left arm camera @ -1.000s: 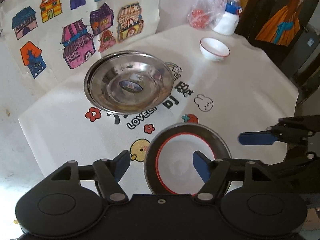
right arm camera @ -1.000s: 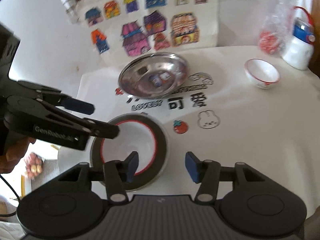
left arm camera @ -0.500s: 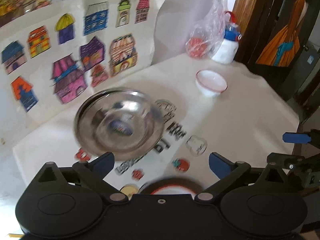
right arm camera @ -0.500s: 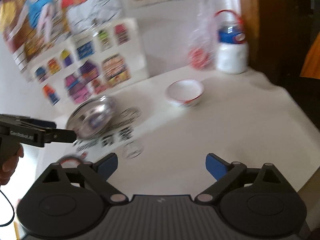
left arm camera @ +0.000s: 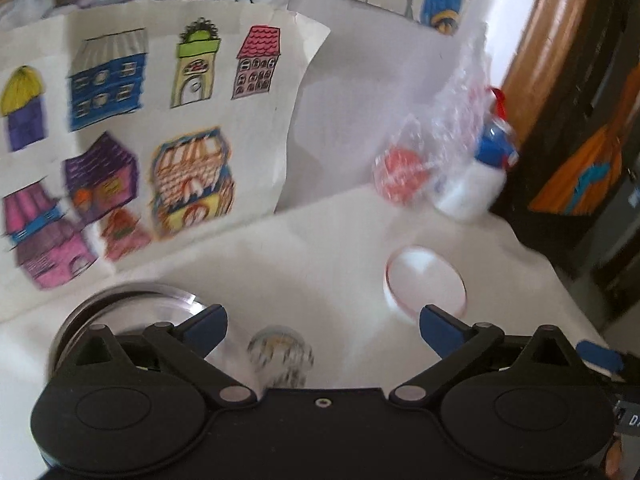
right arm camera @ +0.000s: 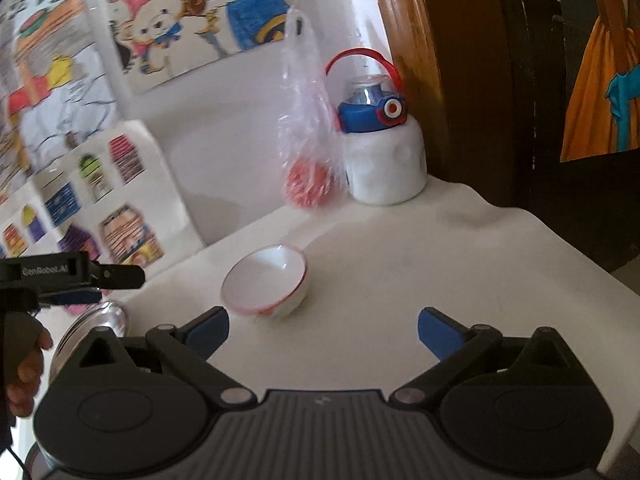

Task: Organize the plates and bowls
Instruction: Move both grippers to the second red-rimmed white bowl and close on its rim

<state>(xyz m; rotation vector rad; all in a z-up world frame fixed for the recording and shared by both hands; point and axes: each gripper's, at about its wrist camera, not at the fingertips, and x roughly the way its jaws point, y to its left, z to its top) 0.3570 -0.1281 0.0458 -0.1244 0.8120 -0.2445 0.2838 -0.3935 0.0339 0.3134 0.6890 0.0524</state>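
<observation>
A small white bowl with a red rim (right arm camera: 266, 280) stands on the white table, just ahead of my open, empty right gripper (right arm camera: 323, 330). The same bowl (left arm camera: 425, 280) shows blurred in the left wrist view, ahead of my open, empty left gripper (left arm camera: 323, 326). A steel plate (left arm camera: 128, 300) lies at the lower left, partly behind the left finger; its edge (right arm camera: 94, 324) shows in the right wrist view. The left gripper (right arm camera: 72, 276) hovers above it there. The red-rimmed plate is out of view.
A white bottle with a blue lid and red handle (right arm camera: 380, 152) and a clear bag with something red (right arm camera: 310, 160) stand at the back by the wall. House drawings (left arm camera: 120, 140) lean behind the table. The table edge (right arm camera: 592, 264) drops off at right.
Both grippers have lifted away from the red-rimmed plate, opened wide and swung up and toward the far right, so the small bowl and bottle now fill the views.
</observation>
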